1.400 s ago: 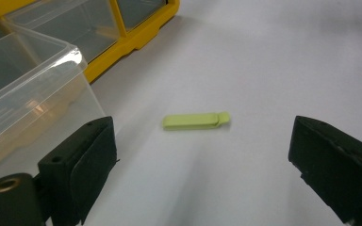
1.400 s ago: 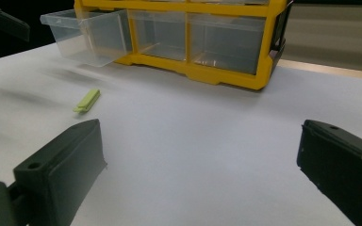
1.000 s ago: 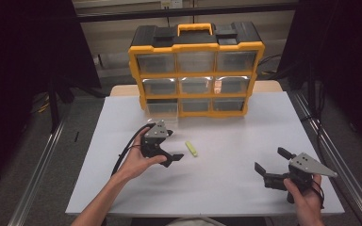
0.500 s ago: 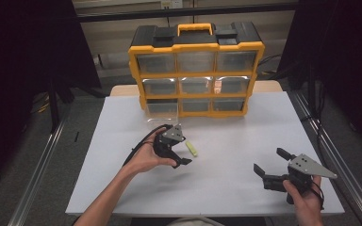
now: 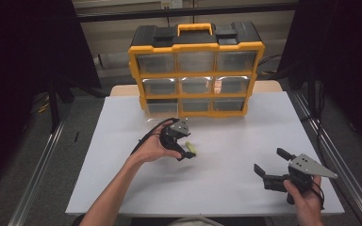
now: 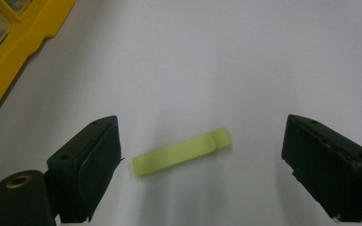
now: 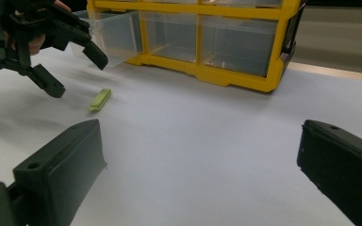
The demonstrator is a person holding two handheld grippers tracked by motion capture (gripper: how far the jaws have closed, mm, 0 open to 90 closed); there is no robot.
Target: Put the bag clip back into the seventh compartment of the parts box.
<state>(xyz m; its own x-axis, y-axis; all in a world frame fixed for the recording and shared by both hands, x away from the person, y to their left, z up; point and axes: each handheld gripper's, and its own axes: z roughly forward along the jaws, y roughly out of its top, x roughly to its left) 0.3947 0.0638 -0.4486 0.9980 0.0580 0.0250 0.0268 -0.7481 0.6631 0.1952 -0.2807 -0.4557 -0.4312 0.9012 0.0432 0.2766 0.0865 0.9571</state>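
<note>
I have the left gripper [image 5: 186, 149] poised over the strip [image 6: 181, 151], a small yellow-green piece lying flat on the white bench [image 5: 226, 188], well in front of the organiser [image 5: 195, 70] and nearer its left drawers. In the left gripper view the strip sits between my jaws, closer to the left one, with neither pad touching it. Its long axis runs across the gap from jaw to jaw, slightly tilted, so closing as I stand would catch it end to end; I judge a turn of the wrist would give a grip across its narrow width instead. The jaws have just been closing a little, yet they are wide and hold nothing.

My left hand [image 5: 153, 147] reaches out from the strip's near-left side, the gripper tipped forward and down toward it. The bottom-left drawer [image 7: 111, 35] of the organiser stands pulled out, just beyond the strip.

The right gripper [image 5: 268, 162] rests far to the strip's right, near the bench's front edge, jaws spread wide and empty, pointing roughly toward the strip. The left is clearly the nearer one for this pick.
</note>
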